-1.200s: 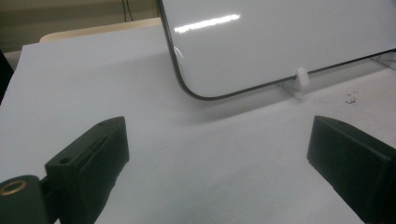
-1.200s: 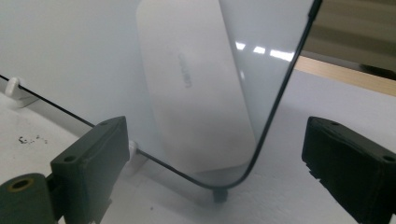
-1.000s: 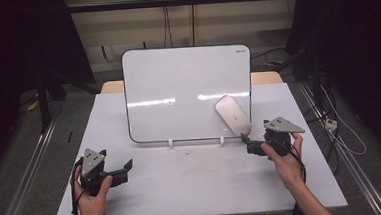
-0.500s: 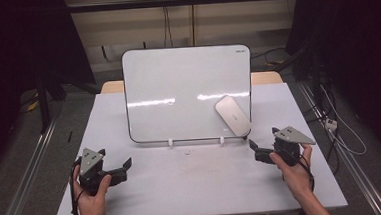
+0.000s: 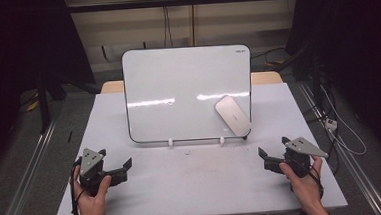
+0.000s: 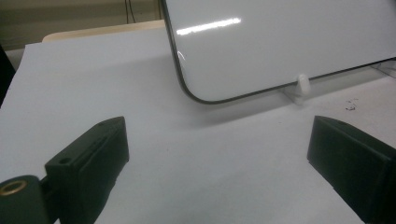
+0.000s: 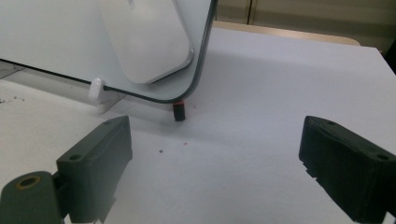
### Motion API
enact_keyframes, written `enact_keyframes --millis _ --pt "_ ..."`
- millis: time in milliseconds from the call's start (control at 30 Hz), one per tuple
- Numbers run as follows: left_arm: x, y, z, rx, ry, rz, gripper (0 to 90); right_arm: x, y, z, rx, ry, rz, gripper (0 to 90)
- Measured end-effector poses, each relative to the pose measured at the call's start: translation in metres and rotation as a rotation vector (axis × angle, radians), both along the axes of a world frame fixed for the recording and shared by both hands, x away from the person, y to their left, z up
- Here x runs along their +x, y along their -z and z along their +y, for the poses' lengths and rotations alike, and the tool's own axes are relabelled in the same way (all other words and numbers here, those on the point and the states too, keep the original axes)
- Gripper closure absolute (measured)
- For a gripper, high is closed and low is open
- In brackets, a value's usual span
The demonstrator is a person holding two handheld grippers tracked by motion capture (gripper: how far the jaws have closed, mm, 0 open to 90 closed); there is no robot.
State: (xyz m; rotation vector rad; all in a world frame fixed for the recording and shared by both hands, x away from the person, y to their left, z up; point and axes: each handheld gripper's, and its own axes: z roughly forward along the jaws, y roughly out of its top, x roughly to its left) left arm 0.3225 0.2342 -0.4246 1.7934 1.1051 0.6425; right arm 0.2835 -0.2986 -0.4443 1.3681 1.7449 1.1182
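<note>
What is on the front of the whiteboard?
A white eraser sticks to the whiteboard near its lower right corner. The board surface beneath the eraser is covered; the rest looks blank.

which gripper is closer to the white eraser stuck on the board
Right. The right gripper sits just below and right of the eraser; the left gripper is far off at the board's other corner.
</note>
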Motion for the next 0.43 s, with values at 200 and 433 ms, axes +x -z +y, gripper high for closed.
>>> enact_keyframes --millis 200,433 --pt "-0.0007 0.0000 0.0001 -0.001 0.007 0.004 5.6 -0.0082 0.0023 0.0003 -0.003 -0.003 -0.024 9.5" --pt "-0.0003 0.0011 0.0007 -0.018 0.007 0.013 5.6 -0.0053 0.0041 0.0000 -0.003 0.009 -0.010 9.5"
